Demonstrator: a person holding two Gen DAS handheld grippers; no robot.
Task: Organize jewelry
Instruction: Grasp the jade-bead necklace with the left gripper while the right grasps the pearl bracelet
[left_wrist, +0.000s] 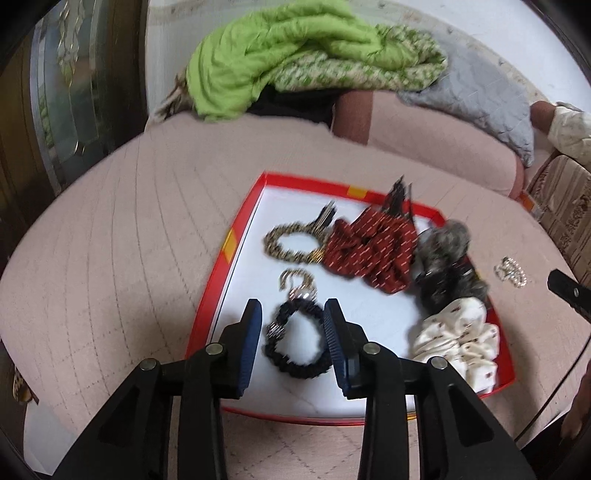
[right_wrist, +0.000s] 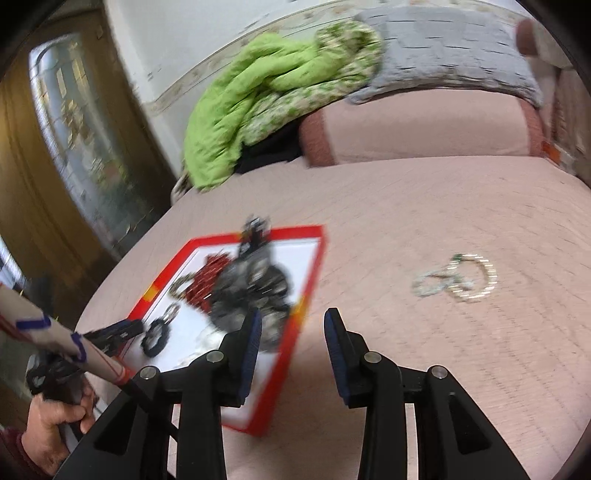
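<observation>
A red-rimmed white tray (left_wrist: 236, 254) lies on the pink bed cover. In it are a black beaded bracelet (left_wrist: 295, 339), a gold bracelet (left_wrist: 291, 247), a small gold chain piece (left_wrist: 295, 282), a red scrunchie (left_wrist: 369, 251), a grey furry scrunchie (left_wrist: 447, 266) and a white scrunchie (left_wrist: 458, 339). My left gripper (left_wrist: 293, 317) is open, its fingers either side of the black bracelet. My right gripper (right_wrist: 293, 328) is open and empty above the bed, by the tray's (right_wrist: 295, 332) right edge. A pearl and bead necklace (right_wrist: 458, 280) lies on the cover to its right, and shows in the left wrist view (left_wrist: 511, 271).
A green quilt (left_wrist: 295, 55) and a grey pillow (left_wrist: 480, 96) are piled at the bed's far end. A wooden door (right_wrist: 74, 147) stands to the left. The person's left hand (right_wrist: 55, 417) holds the left gripper (right_wrist: 118, 332) over the tray.
</observation>
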